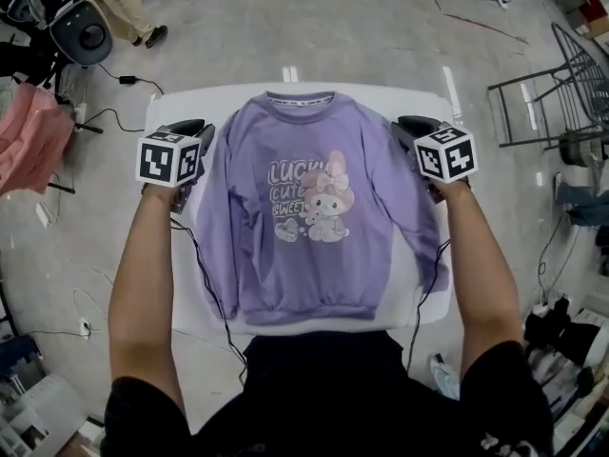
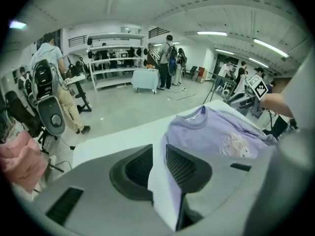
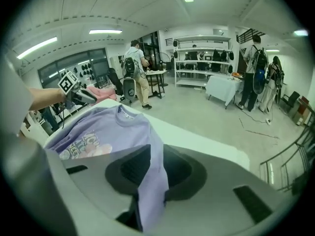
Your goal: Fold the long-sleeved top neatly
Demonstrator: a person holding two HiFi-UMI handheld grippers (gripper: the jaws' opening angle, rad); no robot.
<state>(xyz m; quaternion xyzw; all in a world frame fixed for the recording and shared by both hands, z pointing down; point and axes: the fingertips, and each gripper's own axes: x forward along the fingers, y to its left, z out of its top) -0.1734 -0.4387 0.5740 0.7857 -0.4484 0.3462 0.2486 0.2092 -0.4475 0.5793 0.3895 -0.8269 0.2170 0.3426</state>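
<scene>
Top (image 2: 216, 134) edge btwn open hand-held gripper (image 2: 158, 156) jaws

We read one legible text: the print (image 1: 290, 190) on the chest of the lilac long-sleeved top (image 1: 285, 274), three stacked words in pale outlined capitals, "LUCKY", "CUTE", "SWEET", beside a cartoon figure (image 1: 328, 209). We note dark lettering on the white collar band (image 1: 300, 97), too small to read.
</scene>
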